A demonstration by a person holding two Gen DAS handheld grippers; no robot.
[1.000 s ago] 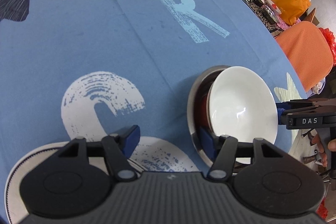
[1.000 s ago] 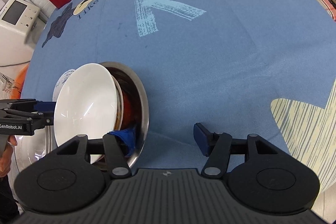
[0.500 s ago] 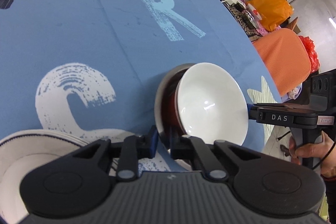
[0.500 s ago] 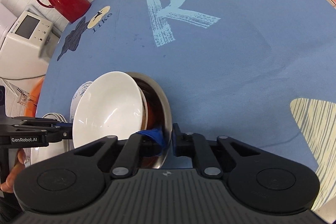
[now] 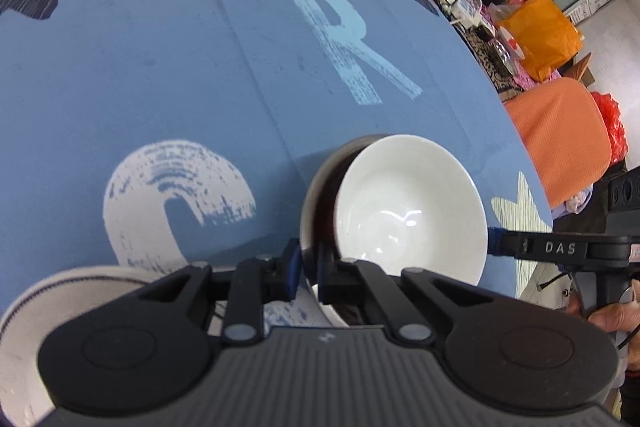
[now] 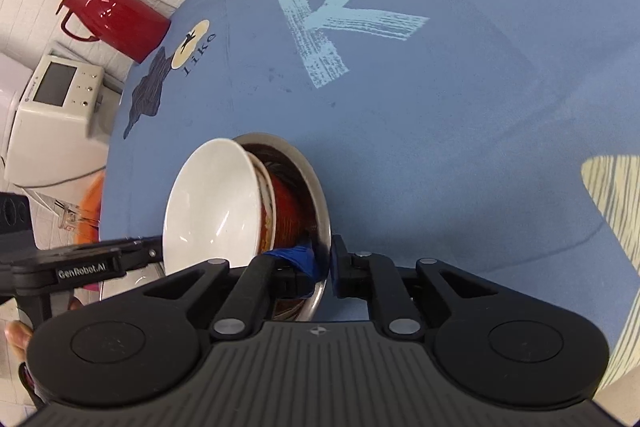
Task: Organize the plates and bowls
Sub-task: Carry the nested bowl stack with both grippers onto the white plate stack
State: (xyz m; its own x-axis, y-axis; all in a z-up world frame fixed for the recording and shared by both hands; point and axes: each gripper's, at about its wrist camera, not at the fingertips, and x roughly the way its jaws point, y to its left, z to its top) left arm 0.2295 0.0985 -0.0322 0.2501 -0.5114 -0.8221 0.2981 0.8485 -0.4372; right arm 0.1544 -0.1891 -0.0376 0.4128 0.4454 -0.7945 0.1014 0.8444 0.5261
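The round surface [image 5: 200, 75] wears a matte blue cloth printed with a pale brushed "R" and a white "C". Taking the round stainless-steel bowl [image 6: 316, 195] as landmark: at its left lies a cream ceramic plate with a thin dark rim line [image 5: 52, 291], and beyond it, at the surface's far left edge, stands a glossy red plastic jug [image 6: 114, 19]. The left tool [image 5: 306, 267] is pinched onto the steel bowl's thin left rim. Nested inside the steel bowl sits a reddish-brown bowl [image 6: 286, 209], and inside that a smooth, glossy white ceramic bowl [image 5: 408, 207]. The right tool [image 6: 324, 263] is clamped onto the steel bowl's right rim, one blue pad inside and one outside.
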